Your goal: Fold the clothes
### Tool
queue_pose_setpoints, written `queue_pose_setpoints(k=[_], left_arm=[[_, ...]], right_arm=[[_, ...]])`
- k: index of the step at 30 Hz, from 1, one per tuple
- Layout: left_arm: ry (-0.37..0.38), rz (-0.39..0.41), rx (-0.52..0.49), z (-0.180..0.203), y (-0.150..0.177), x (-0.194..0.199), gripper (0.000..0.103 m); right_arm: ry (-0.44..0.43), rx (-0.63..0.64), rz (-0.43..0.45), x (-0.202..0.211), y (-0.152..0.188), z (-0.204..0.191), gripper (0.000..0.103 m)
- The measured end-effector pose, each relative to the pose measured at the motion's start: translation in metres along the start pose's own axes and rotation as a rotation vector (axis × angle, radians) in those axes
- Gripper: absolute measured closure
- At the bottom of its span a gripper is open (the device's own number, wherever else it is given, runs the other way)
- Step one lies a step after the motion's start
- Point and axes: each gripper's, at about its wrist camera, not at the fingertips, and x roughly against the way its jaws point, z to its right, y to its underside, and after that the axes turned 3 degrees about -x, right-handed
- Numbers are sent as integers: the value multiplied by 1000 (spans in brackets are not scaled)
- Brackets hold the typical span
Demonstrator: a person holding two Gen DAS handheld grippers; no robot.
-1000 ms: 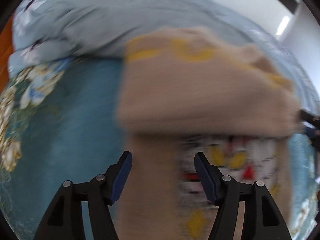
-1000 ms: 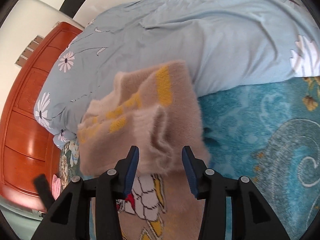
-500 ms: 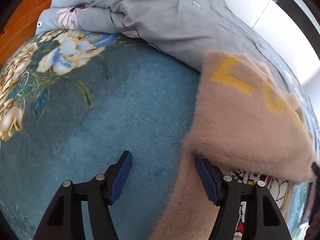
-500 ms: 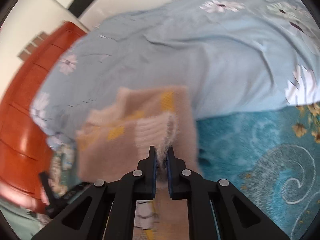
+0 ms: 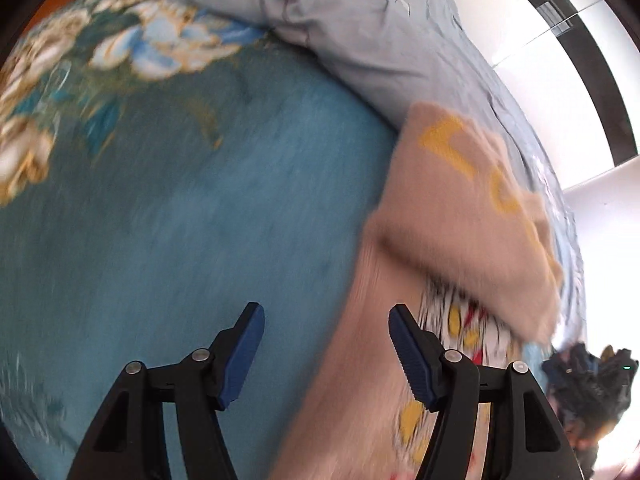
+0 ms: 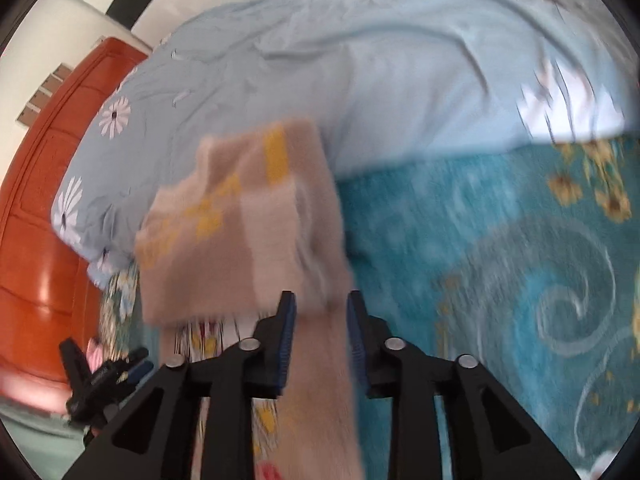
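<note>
A fuzzy beige sweater (image 5: 460,216) with yellow letters and a cartoon print lies on the teal bedspread, its upper part folded over the lower. My left gripper (image 5: 326,328) is open and empty, just left of the sweater's left edge. In the right wrist view the sweater (image 6: 240,240) lies ahead, and my right gripper (image 6: 320,312) is open over its right side with beige cloth between the fingers but not pinched. The left gripper (image 6: 108,376) also shows at lower left of the right wrist view.
A teal flowered bedspread (image 5: 180,220) covers the bed. A bunched light-blue duvet (image 6: 360,60) with white daisies lies behind the sweater. A red-brown wooden headboard (image 6: 36,220) stands at the left. A dark bundle (image 5: 592,380) sits at the right edge.
My right gripper was shut on the sweater's folded edge half a second ago and has now opened and let it go. The left gripper pulled back leftward off the sweater and stays open.
</note>
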Motion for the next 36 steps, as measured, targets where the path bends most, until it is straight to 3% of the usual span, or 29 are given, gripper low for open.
queue_pose_setpoints(k=[5, 9, 15, 18, 21, 23, 24, 26, 27, 28, 29, 36], left_arm=[[94, -119, 24, -22, 46, 9, 34], [173, -173, 50, -32, 77, 19, 34], [237, -251, 32, -42, 97, 23, 34], [271, -279, 60, -43, 110, 19, 34], [271, -251, 77, -40, 118, 21, 34], [252, -239, 94, -38, 117, 21, 36], [239, -238, 102, -35, 114, 19, 37], [214, -236, 118, -31, 109, 15, 45], [202, -235, 126, -28, 106, 14, 58], [194, -234, 132, -29, 106, 15, 78], [186, -234, 138, -29, 106, 16, 89], [277, -165, 138, -33, 98, 58, 94]], right_arm=[[-60, -49, -184, 3, 63, 29, 61], [-85, -139, -281, -4, 108, 48, 61], [-107, -127, -345, -6, 125, 34, 61], [-67, -76, -390, -7, 131, 26, 61], [-40, -77, -415, -10, 137, 23, 73], [-27, -78, -421, -9, 140, 23, 89], [-31, -75, -414, -5, 140, 26, 90], [-50, -74, -387, 3, 141, 25, 91], [-64, -77, -373, 9, 143, 24, 92], [-76, -81, -359, 14, 143, 24, 92], [-89, -90, -346, 17, 143, 21, 92], [-209, -71, -261, 62, 134, 0, 93]])
